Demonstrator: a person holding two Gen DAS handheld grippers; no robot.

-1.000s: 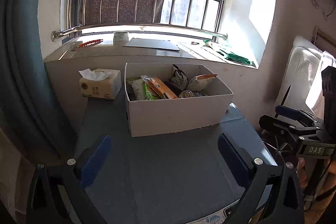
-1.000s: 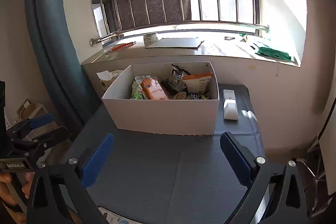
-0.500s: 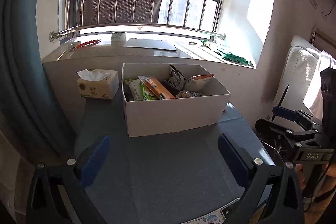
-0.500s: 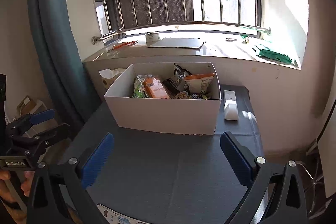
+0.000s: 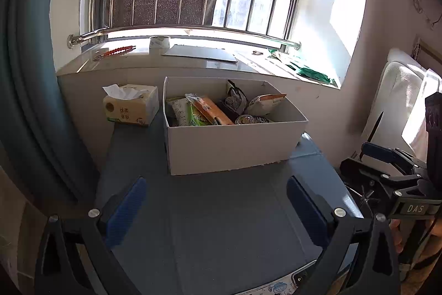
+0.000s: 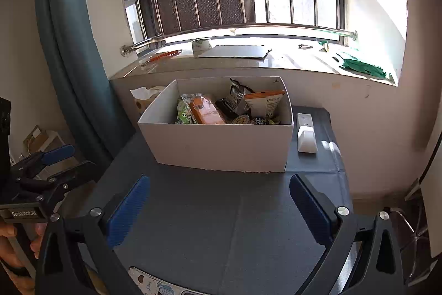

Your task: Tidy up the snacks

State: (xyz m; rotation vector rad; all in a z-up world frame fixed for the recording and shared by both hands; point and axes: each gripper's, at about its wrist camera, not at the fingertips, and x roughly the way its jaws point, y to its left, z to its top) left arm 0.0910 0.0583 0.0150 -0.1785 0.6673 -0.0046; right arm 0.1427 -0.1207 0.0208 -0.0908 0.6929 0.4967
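A white cardboard box [image 5: 234,148] [image 6: 221,148] stands on the dark grey table, holding several snack packs: an orange pack [image 5: 212,111] [image 6: 207,112], a green pack [image 5: 196,118], a dark foil bag [image 5: 234,98] [image 6: 234,96] and a white-and-orange bag [image 5: 265,104] [image 6: 265,102]. My left gripper [image 5: 218,209] is open over the near table, short of the box, nothing between its blue pads. My right gripper [image 6: 221,209] is open too, likewise short of the box and empty. Each gripper shows at the edge of the other's view.
A tissue box [image 5: 131,108] sits left of the snack box. A white device [image 6: 305,132] lies to its right. The sill [image 5: 193,57] behind carries a tape roll, a dark sheet and green items. A blue curtain [image 6: 71,46] hangs left; a white chair [image 5: 397,101] stands right.
Both grippers have drawn back and risen slightly, so the box sits a little farther and lower in view. Both stay open and empty.
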